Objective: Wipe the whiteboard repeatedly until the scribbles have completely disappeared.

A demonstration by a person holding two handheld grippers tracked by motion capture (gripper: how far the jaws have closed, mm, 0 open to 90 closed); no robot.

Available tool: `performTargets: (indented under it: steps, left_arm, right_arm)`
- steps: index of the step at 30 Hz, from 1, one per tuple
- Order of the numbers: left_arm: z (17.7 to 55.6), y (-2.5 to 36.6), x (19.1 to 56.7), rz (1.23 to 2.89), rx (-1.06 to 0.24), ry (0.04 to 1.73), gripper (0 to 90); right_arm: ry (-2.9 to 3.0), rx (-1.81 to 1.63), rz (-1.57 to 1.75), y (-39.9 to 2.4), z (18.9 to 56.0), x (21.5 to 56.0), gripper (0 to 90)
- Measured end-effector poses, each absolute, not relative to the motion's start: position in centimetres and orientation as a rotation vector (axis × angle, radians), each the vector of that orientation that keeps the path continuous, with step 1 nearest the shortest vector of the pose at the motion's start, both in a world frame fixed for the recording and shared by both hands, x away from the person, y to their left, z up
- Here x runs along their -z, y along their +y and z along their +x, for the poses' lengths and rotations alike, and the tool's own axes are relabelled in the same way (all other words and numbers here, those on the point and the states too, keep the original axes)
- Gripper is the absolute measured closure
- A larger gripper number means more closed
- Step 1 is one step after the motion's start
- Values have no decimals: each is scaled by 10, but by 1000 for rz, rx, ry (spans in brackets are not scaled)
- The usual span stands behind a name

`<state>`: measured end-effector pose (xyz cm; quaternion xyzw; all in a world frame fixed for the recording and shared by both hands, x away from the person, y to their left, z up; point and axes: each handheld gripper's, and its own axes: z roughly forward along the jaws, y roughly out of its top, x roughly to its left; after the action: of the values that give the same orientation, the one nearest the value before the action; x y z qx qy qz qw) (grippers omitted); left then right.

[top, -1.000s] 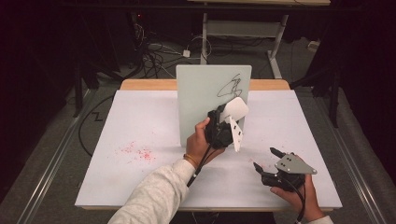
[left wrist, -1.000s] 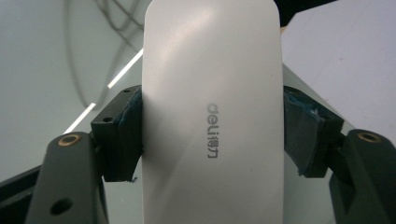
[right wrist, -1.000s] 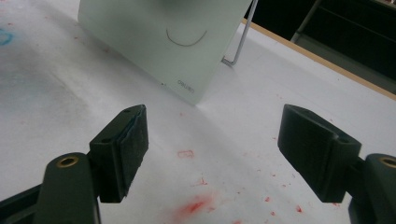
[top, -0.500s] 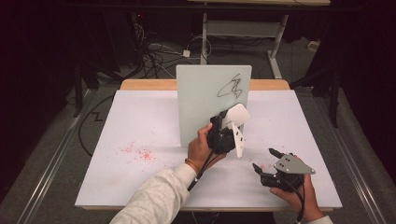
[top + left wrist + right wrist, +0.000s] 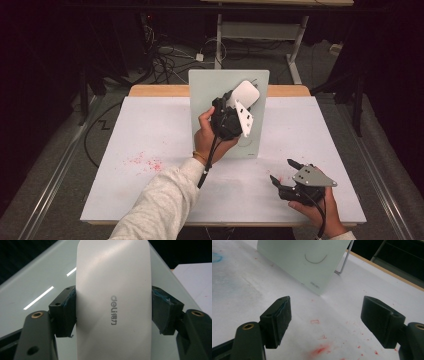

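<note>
A pale glass whiteboard (image 5: 206,102) stands upright at the back middle of the white table (image 5: 150,125). My left gripper (image 5: 238,101) is shut on a white board eraser (image 5: 247,93) and presses it against the board's upper right part. Up close, the eraser (image 5: 113,277) carries a grey "deli" logo and sits clamped between both jaws of the left gripper (image 5: 113,311), with the board (image 5: 37,277) behind it. My right gripper (image 5: 281,169) rests low near the table's front right, open and holding nothing. The right gripper (image 5: 325,317) faces the board's (image 5: 294,255) lower corner, where a thin curved line (image 5: 315,260) is drawn.
Red marker specks (image 5: 142,161) stain the table's left part, and more red smears (image 5: 319,350) lie under the right gripper. A wire stand (image 5: 343,263) props the board from behind. Cables and desk legs (image 5: 220,35) sit on the floor beyond the table.
The left gripper has carried the eraser up and to the right over the board, and it now covers the spot where the dark scribble showed. The right gripper stays put.
</note>
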<state>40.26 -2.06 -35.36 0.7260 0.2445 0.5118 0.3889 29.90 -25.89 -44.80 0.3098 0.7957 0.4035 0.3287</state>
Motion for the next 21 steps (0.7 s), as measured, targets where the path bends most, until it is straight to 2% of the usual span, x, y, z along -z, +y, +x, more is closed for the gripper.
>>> performTargets:
  steps: [4, 12, 16, 21]
  left_arm:
    - [400, -24, 361, 1841, -1313, 643, 291]
    - [387, -33, 401, 1872, -1355, 627, 291]
    - [389, -33, 395, 1875, -1342, 621, 291]
    - [400, -33, 364, 1823, -1360, 637, 291]
  right_arm:
    - [2084, -1051, 815, -259, 299, 448, 252]
    - [2083, -1060, 819, -259, 299, 449, 252]
    - [2089, -1052, 809, -258, 299, 449, 252]
    - [2093, -1042, 817, -259, 300, 450, 254]
